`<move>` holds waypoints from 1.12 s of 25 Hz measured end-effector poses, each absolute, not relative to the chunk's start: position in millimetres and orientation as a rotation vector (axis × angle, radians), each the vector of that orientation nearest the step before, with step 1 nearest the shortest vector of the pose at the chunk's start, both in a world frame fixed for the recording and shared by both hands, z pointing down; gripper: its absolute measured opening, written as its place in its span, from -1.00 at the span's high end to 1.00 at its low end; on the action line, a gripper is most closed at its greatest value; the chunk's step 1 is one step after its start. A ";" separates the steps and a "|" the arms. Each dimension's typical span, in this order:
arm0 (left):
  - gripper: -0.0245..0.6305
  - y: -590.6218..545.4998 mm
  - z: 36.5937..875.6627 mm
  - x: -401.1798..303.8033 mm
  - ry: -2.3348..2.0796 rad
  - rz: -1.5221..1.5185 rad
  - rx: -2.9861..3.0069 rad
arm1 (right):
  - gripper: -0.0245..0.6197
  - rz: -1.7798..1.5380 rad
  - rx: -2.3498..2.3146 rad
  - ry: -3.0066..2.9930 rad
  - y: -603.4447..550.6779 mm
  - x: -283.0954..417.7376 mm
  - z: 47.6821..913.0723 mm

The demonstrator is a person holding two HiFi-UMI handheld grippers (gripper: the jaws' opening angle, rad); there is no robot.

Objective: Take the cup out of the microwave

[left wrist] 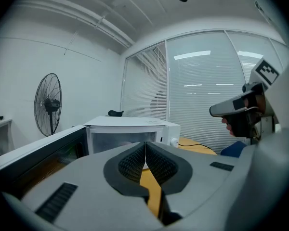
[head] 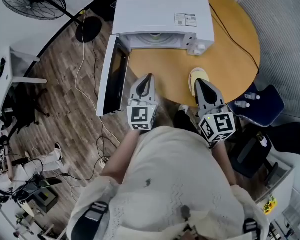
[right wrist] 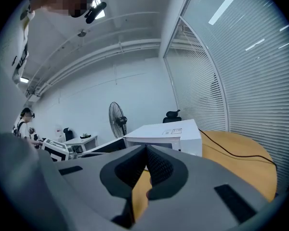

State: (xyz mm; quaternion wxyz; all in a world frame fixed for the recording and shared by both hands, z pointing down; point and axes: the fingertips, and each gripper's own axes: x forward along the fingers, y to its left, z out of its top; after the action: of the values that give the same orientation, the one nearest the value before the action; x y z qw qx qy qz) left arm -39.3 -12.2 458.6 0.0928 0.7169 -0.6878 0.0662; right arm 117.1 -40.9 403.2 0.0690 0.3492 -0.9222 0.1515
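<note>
The white microwave (head: 160,14) stands at the back of the round wooden table (head: 230,59), its door (head: 112,76) swung open to the left. A cream cup (head: 200,75) stands on the table near the front edge, outside the oven. My right gripper (head: 198,82) is shut and empty, its tip right at the cup's near side; the cup is hidden in the right gripper view, where the right gripper (right wrist: 146,148) points toward the microwave (right wrist: 168,134). My left gripper (head: 149,77) is shut with nothing in it, in front of the oven opening. In the left gripper view the left gripper (left wrist: 145,143) faces the microwave (left wrist: 130,129).
A black cable (head: 230,29) runs across the table's right side. A blue chair (head: 260,104) stands at the table's right front. A floor fan (head: 35,1) and a white desk (head: 10,74) are at the left, with cords on the wooden floor. A person (right wrist: 25,124) stands far off.
</note>
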 end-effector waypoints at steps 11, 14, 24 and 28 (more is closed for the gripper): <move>0.86 -44.6 450.6 7.7 -2.126 0.179 2.087 | 0.90 0.419 0.993 -2.819 -87.7 167.1 398.3; 0.86 -47.7 450.6 18.0 -2.145 0.180 2.073 | 0.90 0.419 0.975 -2.833 -95.9 177.0 397.6; 0.86 -41.0 444.4 14.6 -2.251 0.178 1.990 | 0.90 0.392 0.879 -2.871 -107.9 181.2 397.8; 0.86 -38.7 446.0 0.7 -2.275 0.178 1.958 | 0.90 0.382 0.859 -2.875 -108.8 172.9 395.9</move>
State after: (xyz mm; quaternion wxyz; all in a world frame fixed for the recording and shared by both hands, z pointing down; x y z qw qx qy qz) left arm 0.7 -38.7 446.0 0.0672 0.6496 -0.7550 0.0590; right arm 172.9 -108.8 395.9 0.0586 0.2834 -0.9488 0.1262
